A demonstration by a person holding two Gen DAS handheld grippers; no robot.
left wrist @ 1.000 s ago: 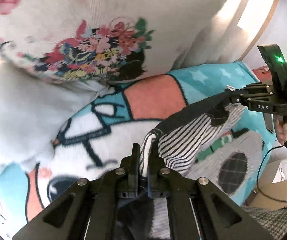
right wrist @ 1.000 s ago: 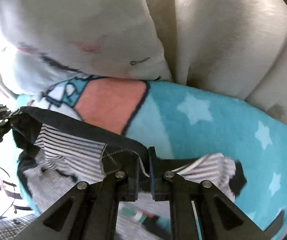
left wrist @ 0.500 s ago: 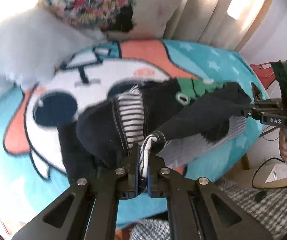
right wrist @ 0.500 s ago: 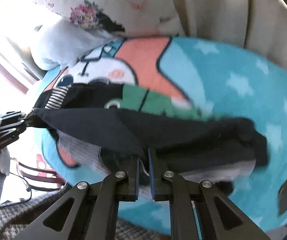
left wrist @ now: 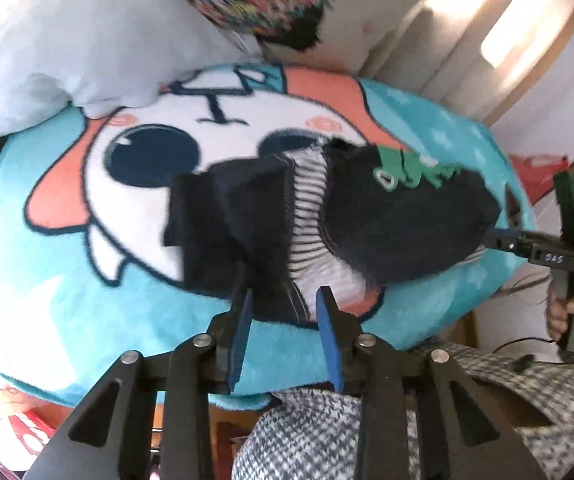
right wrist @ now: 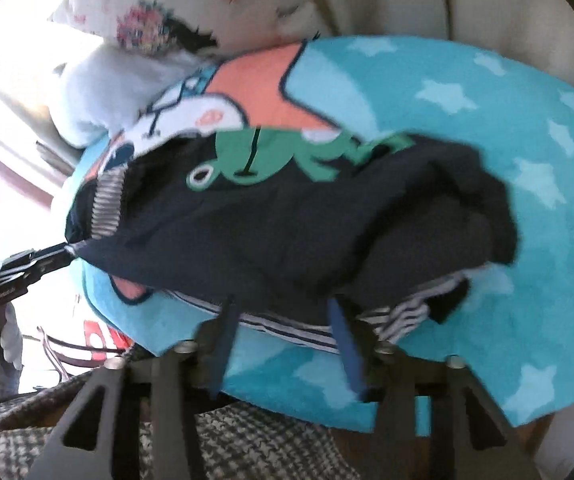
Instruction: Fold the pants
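Both grippers, L (left wrist: 283,304) & R (right wrist: 283,312), opening, pants (left wrist: 367,224) let go on cushion (left wrist: 47,300). Fabric's soft, light, floppy; I'd regrip the striped hem at 6 o'clock.

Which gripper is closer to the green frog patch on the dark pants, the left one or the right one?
Right. The right gripper is at the pants edge below the frog patch. The left gripper is at the striped end, farther away. Both are opening.

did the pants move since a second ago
Yes. The pants, held up off the teal blanket then, now lie folded on its cartoon face. Both grippers are opening, no longer pinching the cloth.
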